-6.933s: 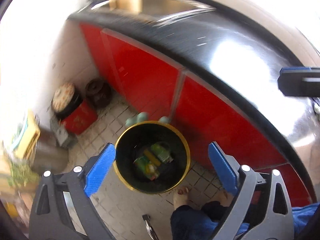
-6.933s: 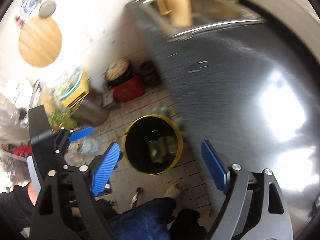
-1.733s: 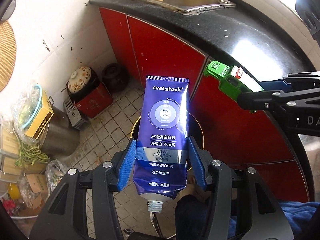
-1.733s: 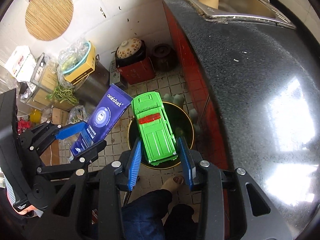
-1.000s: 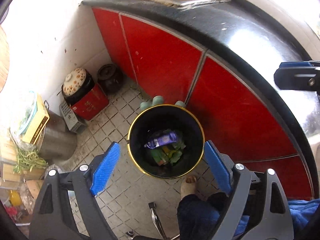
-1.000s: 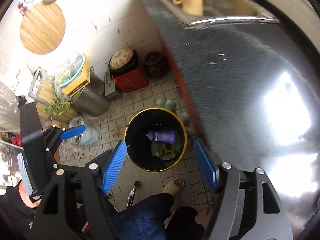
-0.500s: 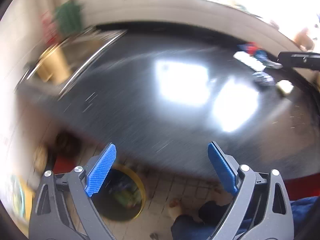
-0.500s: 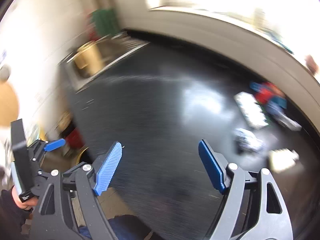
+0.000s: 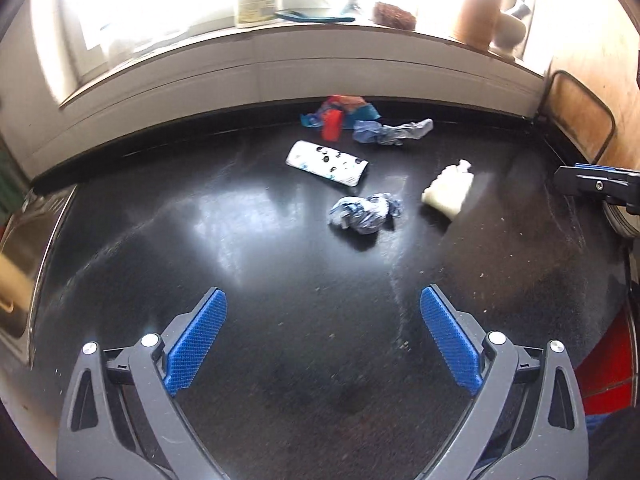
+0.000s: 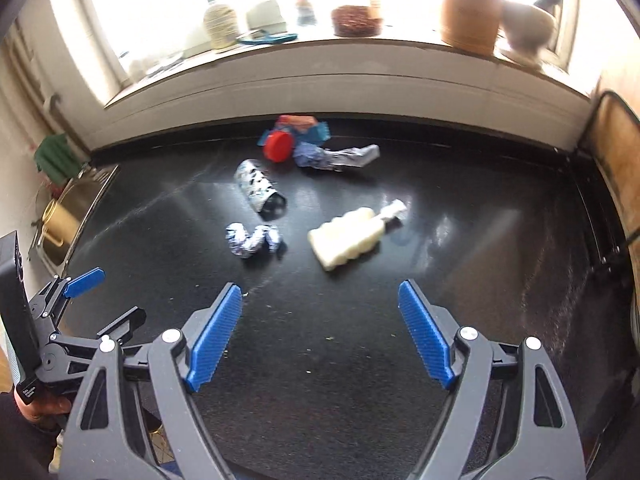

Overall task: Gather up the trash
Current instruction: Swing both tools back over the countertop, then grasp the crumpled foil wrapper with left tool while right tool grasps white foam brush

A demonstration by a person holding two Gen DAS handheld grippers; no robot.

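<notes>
Trash lies at the back of the black counter (image 9: 280,280): a crumpled blue-white wrapper (image 9: 364,214) (image 10: 252,242), a cream plastic bottle (image 9: 448,190) (image 10: 352,238), a white spotted tube (image 9: 328,164) (image 10: 260,192), a red cap (image 10: 279,147) and a twisted blue-silver wrapper (image 10: 336,156). My left gripper (image 9: 322,344) hangs over bare counter short of the trash, its jaws opening with nothing between them. My right gripper (image 10: 318,336) is open and empty, nearest the bottle and the crumpled wrapper. The left gripper (image 10: 106,300) also shows at the right wrist view's left edge.
A steel sink (image 10: 68,208) with a yellow mug is set in the counter's left end. The window sill (image 10: 320,52) behind carries bottles, a bowl and a brown jar (image 10: 470,8). A wooden board (image 9: 576,116) stands at the right. The red cabinet front (image 9: 612,360) shows below the counter edge.
Both grippers swung up and away from the yellow-rimmed bin on the floor, where the purple tube lay, to over the counter. Both sets of jaws stand wider than a second ago.
</notes>
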